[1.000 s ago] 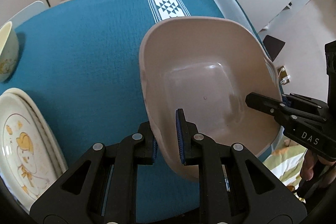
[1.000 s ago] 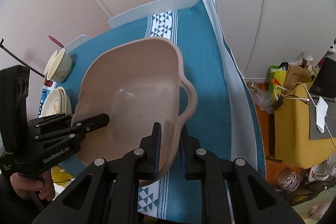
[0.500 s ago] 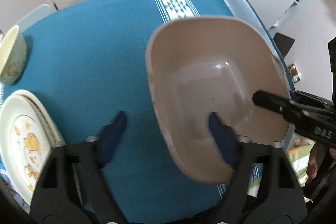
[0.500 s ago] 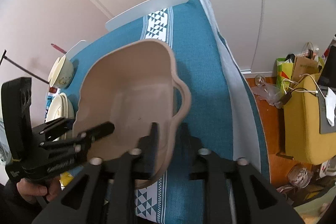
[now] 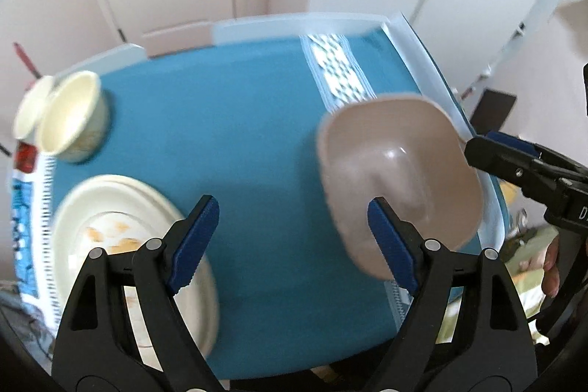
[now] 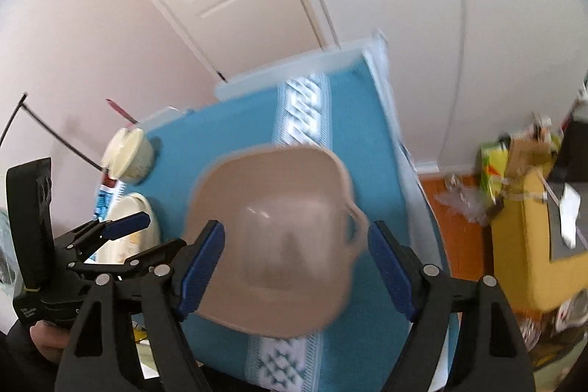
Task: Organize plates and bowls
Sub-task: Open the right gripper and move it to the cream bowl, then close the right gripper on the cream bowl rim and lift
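Note:
A beige plastic basin (image 5: 398,186) with a side handle rests on the teal tablecloth (image 5: 228,149) at the table's right side; it also shows in the right wrist view (image 6: 272,237). My left gripper (image 5: 290,241) is open and empty, pulled back above the table, left of the basin. My right gripper (image 6: 296,267) is open and empty, above the basin's near side. A stack of cream plates (image 5: 121,230) lies at the left. A cream bowl (image 5: 73,114) stands behind the plates, with another cream bowl (image 5: 31,107) just left of it.
The table's right edge (image 5: 433,61) runs close to the basin. A blue and white packet (image 5: 25,215) lies at the far left. A yellow piece of furniture (image 6: 525,245) and floor clutter (image 6: 466,204) are to the right of the table.
Both grippers let go of the basin's rim and opened wide. Both pulled back and up, so the basin now looks smaller and sits on the cloth.

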